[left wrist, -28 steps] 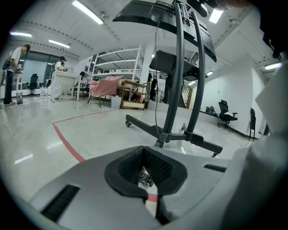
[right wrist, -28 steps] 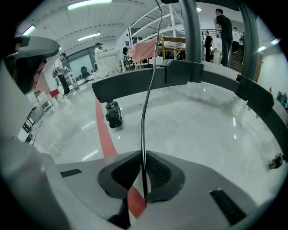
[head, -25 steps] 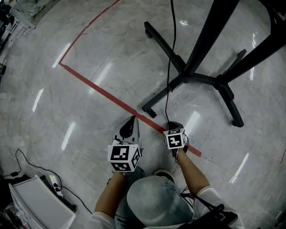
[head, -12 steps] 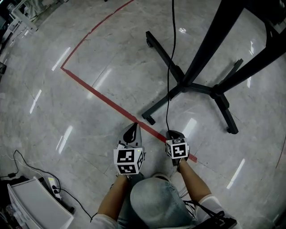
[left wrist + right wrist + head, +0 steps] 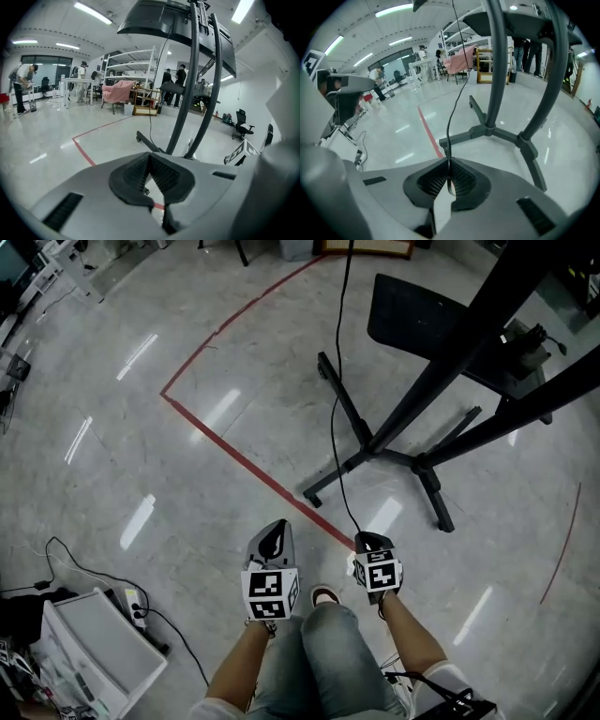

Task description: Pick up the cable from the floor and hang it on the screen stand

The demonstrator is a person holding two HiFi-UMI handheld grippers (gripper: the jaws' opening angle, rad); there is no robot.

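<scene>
A thin black cable [image 5: 336, 399] runs from the top of the head view down to my right gripper [image 5: 368, 542], whose jaws are shut on its lower end. In the right gripper view the cable [image 5: 458, 89] rises from my right gripper [image 5: 449, 176] toward the ceiling. The black screen stand [image 5: 427, 395] rises just ahead, its legs [image 5: 361, 442] spread on the floor, with a dark shelf [image 5: 412, 315] behind. In the left gripper view the stand's two posts [image 5: 192, 89] stand close in front. My left gripper [image 5: 273, 538] is level with the right, shut on nothing [image 5: 149, 176].
Red tape [image 5: 248, 470] crosses the grey floor under the grippers. A white box [image 5: 94, 652] with a power strip and loose wires [image 5: 80, 568] lies at lower left. The person's knee [image 5: 328, 643] and shoe [image 5: 324, 596] show below the grippers. Other people stand far off.
The view has risen and tilted up, showing more of the stand and its shelf. Both grippers have lifted away from the floor, and the cable end has come up with the right one.
</scene>
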